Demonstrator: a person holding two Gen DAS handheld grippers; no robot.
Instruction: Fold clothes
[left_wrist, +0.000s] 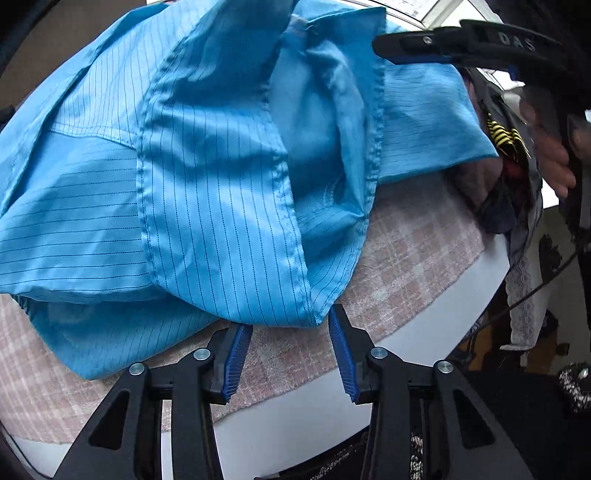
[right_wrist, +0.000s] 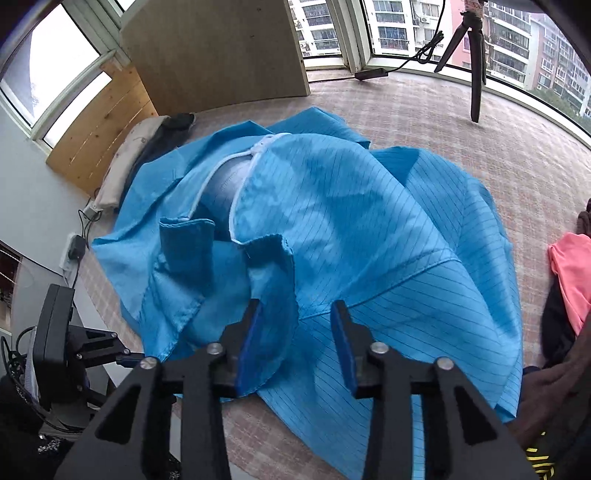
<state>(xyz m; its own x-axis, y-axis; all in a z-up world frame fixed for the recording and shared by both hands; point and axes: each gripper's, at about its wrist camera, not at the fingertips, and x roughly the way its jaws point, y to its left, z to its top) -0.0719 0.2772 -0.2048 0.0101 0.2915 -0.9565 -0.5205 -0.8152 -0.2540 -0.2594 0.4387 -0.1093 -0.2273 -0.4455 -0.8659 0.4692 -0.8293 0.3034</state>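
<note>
A light blue pinstriped garment lies crumpled on a pink checked cloth that covers the table. My left gripper points steeply down at the garment's near hem. Its jaws stand apart, with a hem corner lying at the tips, not pinched. In the right wrist view the same garment is spread wide, with a white zip line and collar flaps showing. My right gripper hovers open just over a seam, with nothing pressed between its blue pads. The right gripper also shows at the top right of the left wrist view.
The table's white edge runs close below the left gripper. A pile of dark clothes sits to the right, and a pink garment at the far right. A tripod, a wooden board and folded cloths stand behind.
</note>
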